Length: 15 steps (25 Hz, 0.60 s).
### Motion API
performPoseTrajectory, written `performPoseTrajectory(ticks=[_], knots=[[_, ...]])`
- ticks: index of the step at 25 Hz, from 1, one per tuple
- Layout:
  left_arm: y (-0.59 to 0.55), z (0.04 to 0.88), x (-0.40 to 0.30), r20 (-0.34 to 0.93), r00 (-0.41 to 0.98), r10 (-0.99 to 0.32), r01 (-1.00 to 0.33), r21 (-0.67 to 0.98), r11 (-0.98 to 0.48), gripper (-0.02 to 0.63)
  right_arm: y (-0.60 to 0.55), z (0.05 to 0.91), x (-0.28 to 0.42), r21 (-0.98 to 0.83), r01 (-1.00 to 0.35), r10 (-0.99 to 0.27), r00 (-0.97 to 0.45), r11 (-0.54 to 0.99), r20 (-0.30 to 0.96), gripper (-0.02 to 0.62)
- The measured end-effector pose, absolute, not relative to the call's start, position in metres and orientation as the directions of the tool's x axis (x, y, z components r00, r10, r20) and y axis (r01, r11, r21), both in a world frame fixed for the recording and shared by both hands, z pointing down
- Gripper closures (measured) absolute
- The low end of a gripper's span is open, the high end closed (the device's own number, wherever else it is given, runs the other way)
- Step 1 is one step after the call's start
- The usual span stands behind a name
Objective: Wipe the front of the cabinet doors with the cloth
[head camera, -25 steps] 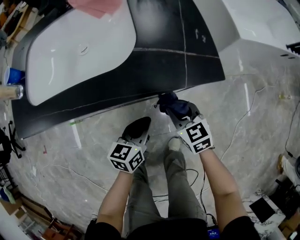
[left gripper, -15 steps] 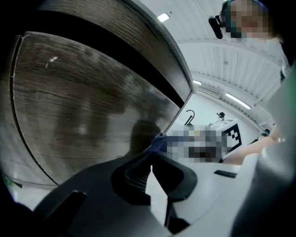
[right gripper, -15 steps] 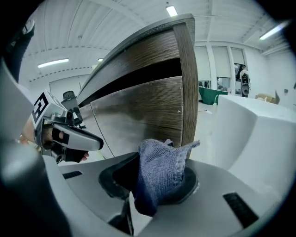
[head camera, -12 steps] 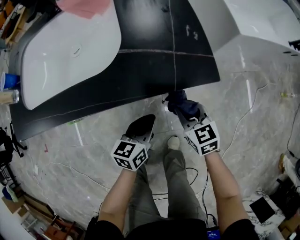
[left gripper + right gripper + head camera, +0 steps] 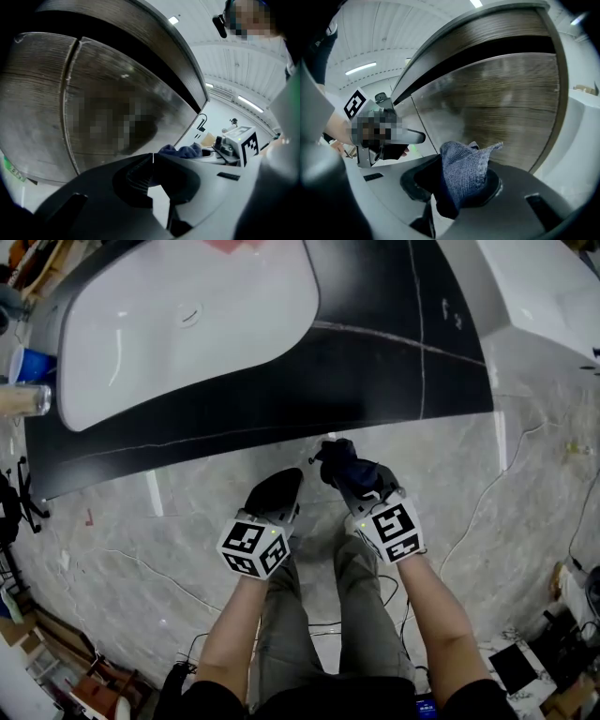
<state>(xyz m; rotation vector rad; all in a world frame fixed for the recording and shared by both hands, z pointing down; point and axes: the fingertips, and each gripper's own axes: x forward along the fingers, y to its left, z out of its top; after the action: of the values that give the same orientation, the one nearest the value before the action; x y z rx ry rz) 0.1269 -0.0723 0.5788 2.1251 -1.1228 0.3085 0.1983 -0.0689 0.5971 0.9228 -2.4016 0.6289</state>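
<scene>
A dark blue knitted cloth (image 5: 461,176) is being pinched in the right tool (image 5: 361,482). Its jaws are being pressed together on the bunched middle, so that a loose fold is being left standing forward of the tips as the wiping face. This tool is being pointed at the wood-grain cabinet doors (image 5: 117,93), under the overhang of the dark worktop (image 5: 375,343) that is carrying a white basin (image 5: 141,352). The cloth is being held low and near the door front. Whether it is touching the panel cannot be told from any view; in the head view it is lying just below the worktop's front edge.

The left tool (image 5: 152,164) is being held with its jaws fully together and nothing between them. It is being carried beside the right one and apart from the doors, probably so that the wiping path is being left free.

A dull hazy patch is being shown on the door in the right gripper view, so much of the wiping is judged to be outstanding. A flat press of the fold against the panel is being called for next, with the hard jaw tips held off the finish to avoid scratching.
</scene>
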Motion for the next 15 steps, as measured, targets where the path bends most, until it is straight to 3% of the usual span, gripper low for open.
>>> performPoseTrajectory(ticks=[15], knots=[[-0.047,0.602,-0.002,0.542,0.490,-0.683,-0.853,0.459,-0.248,0.592,-0.057,0.625,0.054,-0.244,-0.574,-0.341,-0.720,0.781,0.604,0.486]])
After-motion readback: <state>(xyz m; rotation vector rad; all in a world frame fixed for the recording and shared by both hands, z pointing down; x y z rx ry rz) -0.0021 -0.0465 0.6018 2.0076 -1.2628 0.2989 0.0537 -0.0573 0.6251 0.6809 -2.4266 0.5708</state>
